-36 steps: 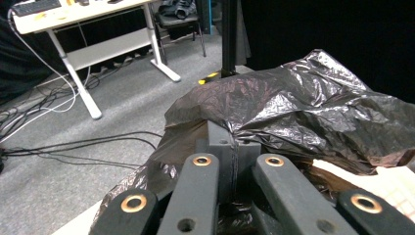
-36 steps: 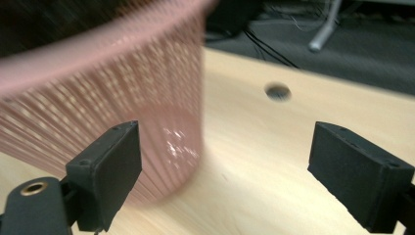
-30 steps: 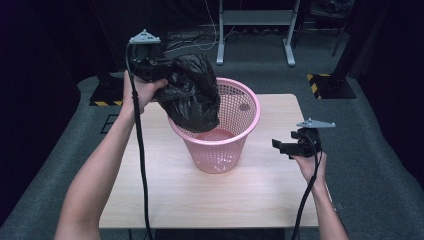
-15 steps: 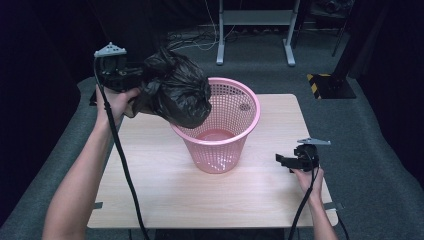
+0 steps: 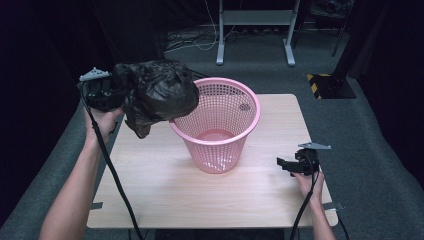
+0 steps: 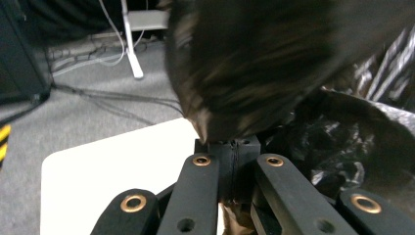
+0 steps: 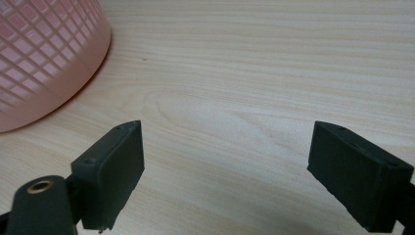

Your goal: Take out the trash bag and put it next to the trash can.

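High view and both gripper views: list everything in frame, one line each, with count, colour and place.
Basket: one, pink mesh plastic, mid-table, upright, nothing inside.
Bag: one, black crumpled plastic, held in the air left of the basket's rim.
Table: one, light wood, on grey carpet.
Metal stand: one, grey, on the floor behind the table.
Left hand-held gripper: one, black, jaws shut on the bag, raised above the table's left edge.
Right hand-held gripper: one, black, jaws open, low over the table right of the basket.
Forearms: two, entering from the bottom.
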The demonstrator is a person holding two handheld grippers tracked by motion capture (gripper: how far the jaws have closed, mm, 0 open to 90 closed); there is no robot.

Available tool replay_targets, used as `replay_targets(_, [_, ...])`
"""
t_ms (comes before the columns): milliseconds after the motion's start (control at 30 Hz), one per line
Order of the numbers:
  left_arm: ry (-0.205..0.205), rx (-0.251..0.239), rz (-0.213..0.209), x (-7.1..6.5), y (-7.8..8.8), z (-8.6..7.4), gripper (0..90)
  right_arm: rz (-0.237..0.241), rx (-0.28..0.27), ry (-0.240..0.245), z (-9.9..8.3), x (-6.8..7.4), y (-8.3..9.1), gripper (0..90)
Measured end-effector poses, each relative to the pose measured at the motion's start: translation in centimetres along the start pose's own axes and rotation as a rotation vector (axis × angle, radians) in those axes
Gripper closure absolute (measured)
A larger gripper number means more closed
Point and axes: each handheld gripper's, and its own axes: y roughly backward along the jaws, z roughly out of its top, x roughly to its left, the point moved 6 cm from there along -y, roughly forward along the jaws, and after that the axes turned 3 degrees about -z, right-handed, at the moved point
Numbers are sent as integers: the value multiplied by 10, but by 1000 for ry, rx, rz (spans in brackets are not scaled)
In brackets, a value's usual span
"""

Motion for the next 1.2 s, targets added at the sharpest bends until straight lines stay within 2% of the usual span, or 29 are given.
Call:
replay_targets(233, [89,60,16,25,-10,-51,900,1,3,-11,-2,0,0,123])
replay_targets(400, [194,109,14,40,-38,-101,900,1,11,-5,-5,0,0,125])
replay_targets(467, [226,145,5,45,-51,-122,900,-7,15,-3,-6,-1,0,124])
replay_targets(533, [265,163,26,46,-64,-141,900,-14,25,2,-9,-2,-1,121])
replay_targets(567, [259,199,34,47,-71,-152,900,-24,34,8,-11,-3,-1,119])
replay_targets(667, [266,234,38,46,-84,-170,900,-56,51,34,-16,-6,-4,114])
replay_targets(767, [261,238,31,43,-90,-176,885,-80,62,50,-20,-6,-8,113])
replay_targets(867, [248,226,9,37,-89,-174,781,-92,74,59,-24,-5,-12,112])
replay_targets(967, [228,217,8,32,-82,-170,589,-106,68,83,-27,-5,-14,112])
replay_targets(1033, [204,201,23,28,-75,-168,444,-112,64,88,-28,-4,-14,110])
replay_targets(1067, [189,201,20,26,-71,-168,389,-113,62,92,-28,-4,-14,111])
replay_targets(1100, [180,206,13,23,-68,-169,297,-118,59,97,-29,-4,-14,110])
replay_targets(1133, [168,211,5,21,-65,-171,246,-125,57,104,-29,-5,-14,110])
replay_targets(1200, [142,223,16,18,-57,-174,183,-142,52,122,-30,-5,-15,108])
